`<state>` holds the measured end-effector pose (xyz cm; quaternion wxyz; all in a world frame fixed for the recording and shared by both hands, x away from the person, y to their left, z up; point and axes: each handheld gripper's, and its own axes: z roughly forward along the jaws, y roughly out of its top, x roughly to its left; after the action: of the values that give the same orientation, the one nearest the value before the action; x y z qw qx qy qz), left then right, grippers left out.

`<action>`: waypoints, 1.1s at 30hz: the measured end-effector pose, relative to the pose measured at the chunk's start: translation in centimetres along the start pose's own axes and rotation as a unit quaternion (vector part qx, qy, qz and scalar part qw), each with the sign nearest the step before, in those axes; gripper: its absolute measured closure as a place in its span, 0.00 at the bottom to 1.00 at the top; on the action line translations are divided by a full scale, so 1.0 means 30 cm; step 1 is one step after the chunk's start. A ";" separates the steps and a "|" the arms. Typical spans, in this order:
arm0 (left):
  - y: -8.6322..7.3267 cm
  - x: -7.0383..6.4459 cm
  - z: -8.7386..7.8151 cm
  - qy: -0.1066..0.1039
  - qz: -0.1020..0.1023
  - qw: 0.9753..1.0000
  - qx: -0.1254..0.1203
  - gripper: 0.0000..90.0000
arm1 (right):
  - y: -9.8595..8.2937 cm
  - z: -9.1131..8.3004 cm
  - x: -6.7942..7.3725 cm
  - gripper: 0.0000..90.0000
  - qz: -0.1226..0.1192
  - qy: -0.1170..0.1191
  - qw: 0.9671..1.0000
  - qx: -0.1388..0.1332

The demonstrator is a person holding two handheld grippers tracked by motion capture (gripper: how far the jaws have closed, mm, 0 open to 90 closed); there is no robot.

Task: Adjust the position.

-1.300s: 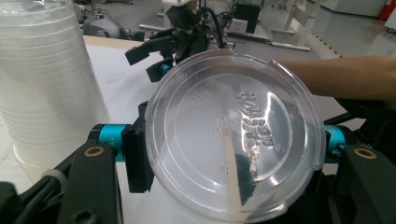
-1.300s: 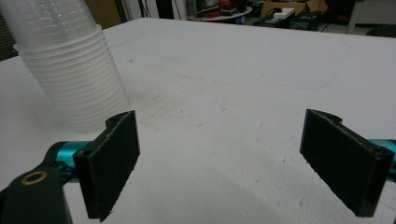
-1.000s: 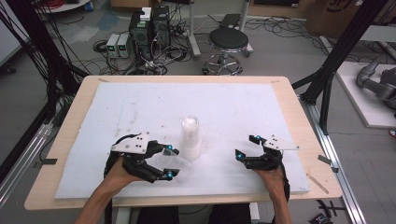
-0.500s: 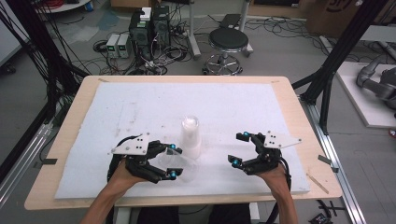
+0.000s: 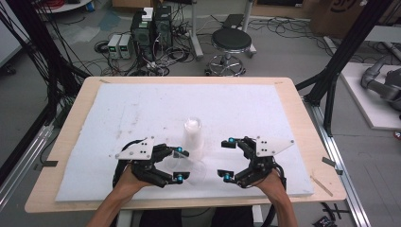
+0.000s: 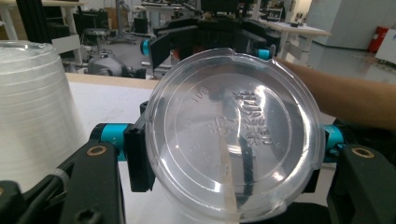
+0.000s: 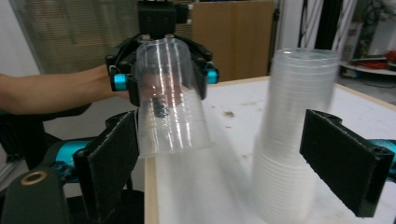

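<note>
An upside-down stack of clear plastic cups point(image 5: 193, 135) stands on the white foam mat point(image 5: 142, 109), near the front middle. My left gripper point(image 5: 179, 164) sits just left of and nearer than the stack, shut on a single clear cup point(image 5: 189, 166) that lies sideways. In the left gripper view that cup's round embossed end point(image 6: 233, 135) faces the camera between the jaws, with the stack point(image 6: 32, 107) to the left. My right gripper point(image 5: 229, 158) is open to the right of the stack, pointing at the left one. Its view shows the held cup point(image 7: 170, 98) and the stack point(image 7: 294, 130) ahead.
The mat covers most of a wooden table point(image 5: 307, 123), whose front edge lies just under both hands. A forearm point(image 6: 350, 98) crosses behind the held cup. On the floor beyond the table are a stool point(image 5: 231, 40) and computer boxes point(image 5: 151, 28) with cables.
My right gripper has slid left, toward the stack and the left gripper, staying open. The left gripper has barely moved and keeps the clear cup.
</note>
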<state>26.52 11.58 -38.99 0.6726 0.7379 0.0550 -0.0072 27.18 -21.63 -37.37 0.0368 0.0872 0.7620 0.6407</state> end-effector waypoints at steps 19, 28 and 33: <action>0.020 -0.002 0.029 -0.007 0.006 1.000 -0.011 0.42 | -0.002 0.150 0.053 0.13 -0.021 0.041 0.999 0.000; 0.029 -0.007 0.042 -0.016 0.008 1.000 -0.016 0.42 | -0.022 0.185 0.061 0.13 -0.021 0.049 0.998 0.015; 0.031 -0.005 0.041 -0.017 0.007 1.000 -0.020 0.42 | -0.026 0.200 0.064 0.13 -0.022 0.051 0.998 0.019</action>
<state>26.54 10.28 -38.18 0.6882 0.7243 0.0388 -0.0142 26.23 -15.60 -39.09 0.0102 0.0377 0.7768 0.6285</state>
